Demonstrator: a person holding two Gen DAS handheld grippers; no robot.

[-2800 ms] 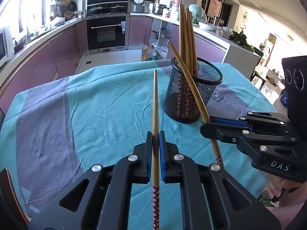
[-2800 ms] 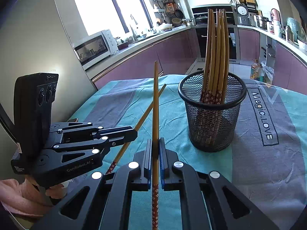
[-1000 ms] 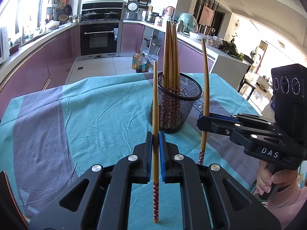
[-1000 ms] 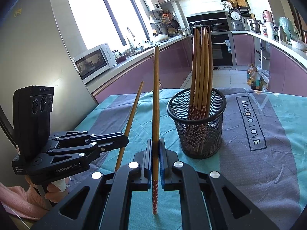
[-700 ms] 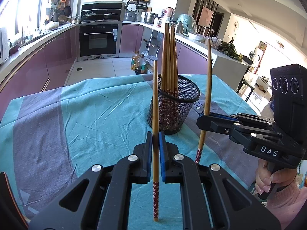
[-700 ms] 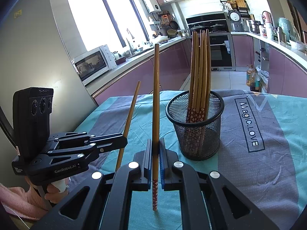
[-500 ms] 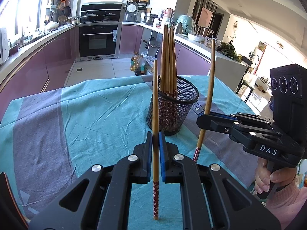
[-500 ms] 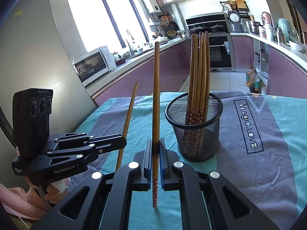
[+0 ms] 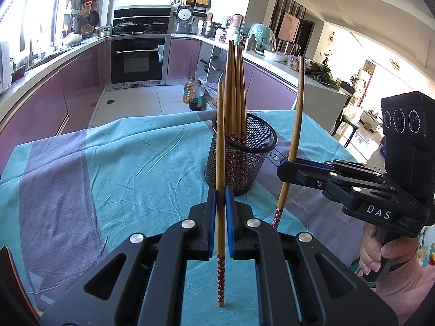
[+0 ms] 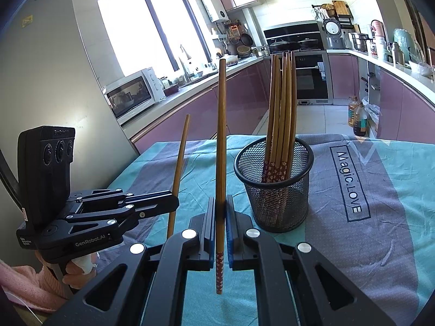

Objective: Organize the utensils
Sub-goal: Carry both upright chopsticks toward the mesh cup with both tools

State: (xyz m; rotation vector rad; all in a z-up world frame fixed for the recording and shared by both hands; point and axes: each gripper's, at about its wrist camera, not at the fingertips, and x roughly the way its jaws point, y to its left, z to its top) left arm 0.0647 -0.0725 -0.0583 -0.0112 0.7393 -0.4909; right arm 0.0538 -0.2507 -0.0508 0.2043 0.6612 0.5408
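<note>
Nearly done: two chopsticks left to put away.
Mid-frame on the cloth (image 9: 130,163) stands the cup (image 9: 242,160) with a bundle (image 10: 281,125) already in it; the left gripper (image 9: 220,214) is clenched on a chopstick (image 9: 220,141) at lower centre, and the right gripper (image 10: 220,217) is clenched on another chopstick (image 10: 221,135), both upright, beside the cup, not yet in.
</note>
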